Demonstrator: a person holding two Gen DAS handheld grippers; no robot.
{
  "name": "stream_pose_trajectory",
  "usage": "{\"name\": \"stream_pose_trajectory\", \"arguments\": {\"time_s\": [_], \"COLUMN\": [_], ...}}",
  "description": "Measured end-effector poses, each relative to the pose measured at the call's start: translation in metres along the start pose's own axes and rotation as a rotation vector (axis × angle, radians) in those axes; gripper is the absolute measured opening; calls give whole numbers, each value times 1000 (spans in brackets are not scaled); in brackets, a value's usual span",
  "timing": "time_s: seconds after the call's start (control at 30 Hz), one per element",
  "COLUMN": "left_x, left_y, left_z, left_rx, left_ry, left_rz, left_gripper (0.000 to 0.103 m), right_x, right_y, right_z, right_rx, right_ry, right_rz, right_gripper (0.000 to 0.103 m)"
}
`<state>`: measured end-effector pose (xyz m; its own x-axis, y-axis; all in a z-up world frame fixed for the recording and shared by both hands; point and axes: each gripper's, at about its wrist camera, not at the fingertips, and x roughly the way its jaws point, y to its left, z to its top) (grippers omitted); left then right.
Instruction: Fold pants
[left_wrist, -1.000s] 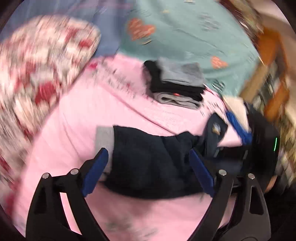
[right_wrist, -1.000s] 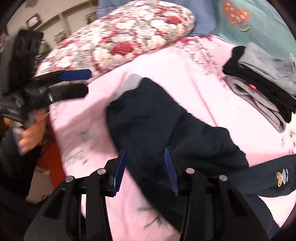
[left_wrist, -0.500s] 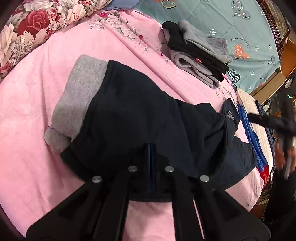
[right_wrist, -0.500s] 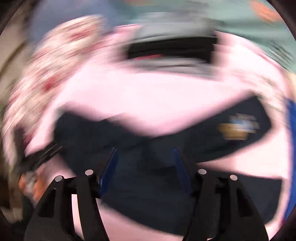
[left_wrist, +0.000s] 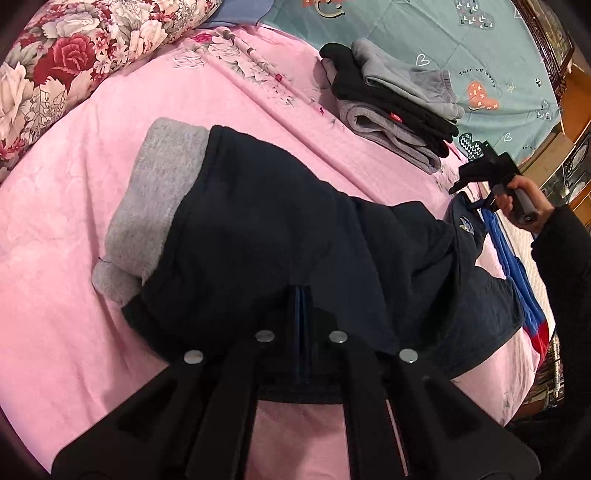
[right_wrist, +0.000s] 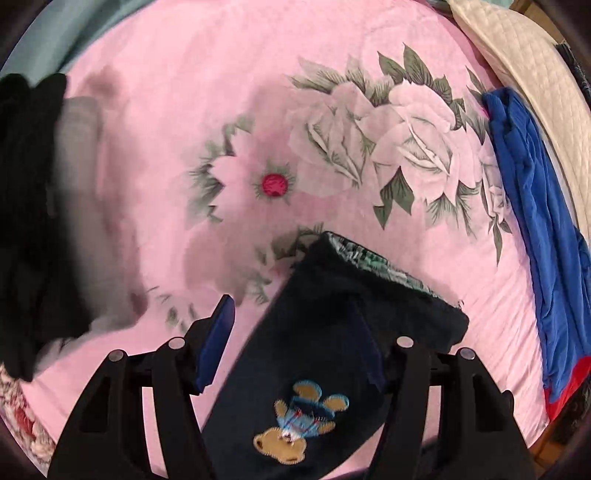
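Two views: left wrist first, then right wrist.
Left wrist, pants: the navy pants (left_wrist: 280, 236) lay spread across the pink floral bedsheet (left_wrist: 74, 332), grey-lined waistband (left_wrist: 155, 195) turned outward toward the floral pillow (left_wrist: 74, 55).
Left wrist, grip: the left gripper (left_wrist: 301, 325) was clenched on the near edge of the navy cloth, jaws pressed together with fabric between them, probably to anchor that side for a fold.
Left wrist, far side: the right gripper (left_wrist: 480, 173), held in the person's hand (left_wrist: 517, 195), hung over the leg end by the blue garment (left_wrist: 517, 266).
Left wrist, stack: folded grey and black clothes (left_wrist: 391, 107) sat well apart, likely finished items.
Right wrist, grip: the right gripper (right_wrist: 291, 332) stood released, jaws wide, straddling the pant leg (right_wrist: 332, 332) without pinching it.
Right wrist, leg: the cuff (right_wrist: 388, 273) pointed away; the embroidered bear patch (right_wrist: 295, 421) lay between the fingers.
Right wrist, purpose: apparently lined up to seize the leg.
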<state>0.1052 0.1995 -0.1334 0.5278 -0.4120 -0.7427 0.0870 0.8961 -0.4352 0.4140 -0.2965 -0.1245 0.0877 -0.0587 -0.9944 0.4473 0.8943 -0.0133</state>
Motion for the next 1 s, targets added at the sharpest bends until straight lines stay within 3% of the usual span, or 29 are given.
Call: {"name": "stream_pose_trajectory", "arguments": {"time_s": [0.1, 0.2, 0.27, 0.3, 0.5, 0.6, 0.7, 0.73, 0.9, 1.0], "left_x": [1, 1, 1, 1, 1, 1, 1, 1, 1, 1], "left_y": [2, 1, -1, -1, -8, -9, -8, -7, -7, -10], "left_z": [1, 1, 1, 0, -1, -1, -1, -1, -2, -2], "left_rx": [-9, -10, -2, 2, 32, 42, 39, 37, 35, 49], "left_ry": [6, 6, 3, 1, -8, -10, -13, -12, -12, -14], "left_rz": [-17, -16, -4, 1, 40, 50, 48, 46, 50, 70], "left_gripper": [4, 4, 4, 4, 4, 4, 4, 4, 4, 4], "right_x": [5, 2, 0, -2, -50, -92, -128, -135, -80, -29], "right_y": [-5, -21, -38, -45, -115, -163, -219, -217, -304, -314], "right_z": [-6, -13, -21, -24, -68, -105, -163, -175, -259, -283], "right_rx": [19, 7, -3, -1, -10, 10, 48, 66, 194, 237], "right_ry": [-19, -49, -57, -56, -162, -234, -299, -305, -283, -236], "right_rz": [10, 8, 22, 37, 158, 259, 380, 408, 500, 510], "right_gripper": [65, 41, 14, 10, 8, 8, 8, 8, 9, 9]}}
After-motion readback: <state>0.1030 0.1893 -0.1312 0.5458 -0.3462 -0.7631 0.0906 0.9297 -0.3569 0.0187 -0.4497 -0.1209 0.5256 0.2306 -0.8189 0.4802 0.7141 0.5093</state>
